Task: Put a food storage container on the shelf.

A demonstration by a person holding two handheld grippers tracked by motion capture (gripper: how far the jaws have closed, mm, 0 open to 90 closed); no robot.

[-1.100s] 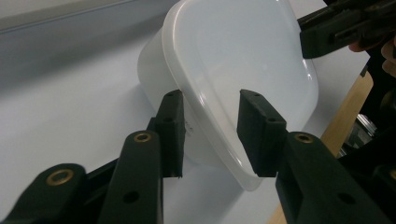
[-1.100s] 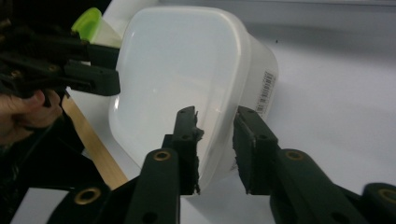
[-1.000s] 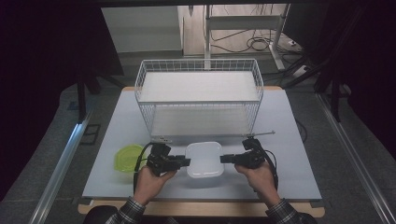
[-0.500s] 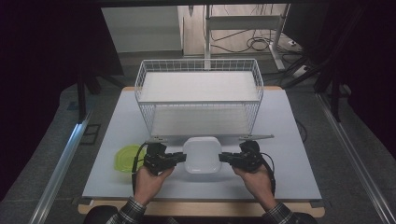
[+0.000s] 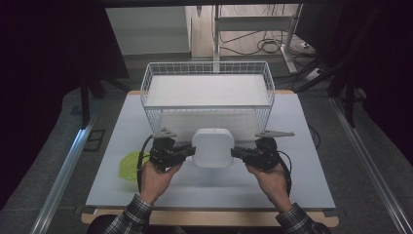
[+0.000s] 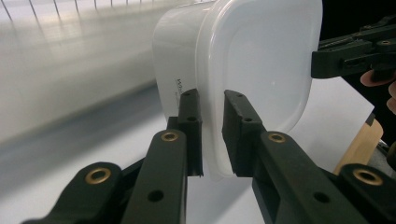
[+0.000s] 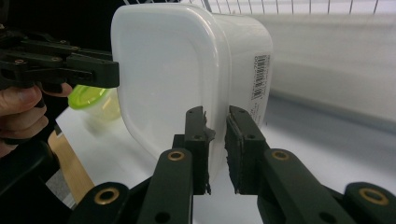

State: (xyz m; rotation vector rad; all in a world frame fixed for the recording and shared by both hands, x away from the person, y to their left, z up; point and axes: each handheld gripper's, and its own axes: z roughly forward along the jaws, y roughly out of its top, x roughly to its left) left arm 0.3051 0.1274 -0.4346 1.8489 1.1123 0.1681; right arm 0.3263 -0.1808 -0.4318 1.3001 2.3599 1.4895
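White lidded container (image 5: 212, 147): a rounded-square plastic tub, held clear of the worktop (image 5: 311, 180) just in front of the wire basket (image 5: 208, 92), with its lid turned toward the person's side and its body pointing at the basket's near wall. The left tool (image 5: 191, 151) pinches the lid's rim on the container's left edge; the right tool (image 5: 235, 153) pinches the rim on the opposite edge. In the left gripper view the left tool (image 6: 213, 135) has its jaws pressed close on the thin rim of the container (image 6: 252, 65), and in the right gripper view the right tool (image 7: 216, 149) grips the rim of the container (image 7: 187, 74) the same way. The two tools face each other across the container, so neither hand is the nearer one; the load is shared evenly.

The relation that matters for the coming move, as I judge it, is that the basket lies directly beyond the container and stands taller than it is now held, so the tub would have to go up and over the near wall.

Writing: a barcode label (image 7: 258, 77) runs along the container's side wall, with fine print beside it too small to read; a short dark line of print (image 6: 179, 87) on the other side wall is likewise illegible.

Left of the container, near the left hand (image 5: 155, 179), a green lid (image 5: 128, 165) lies flat on the worktop.
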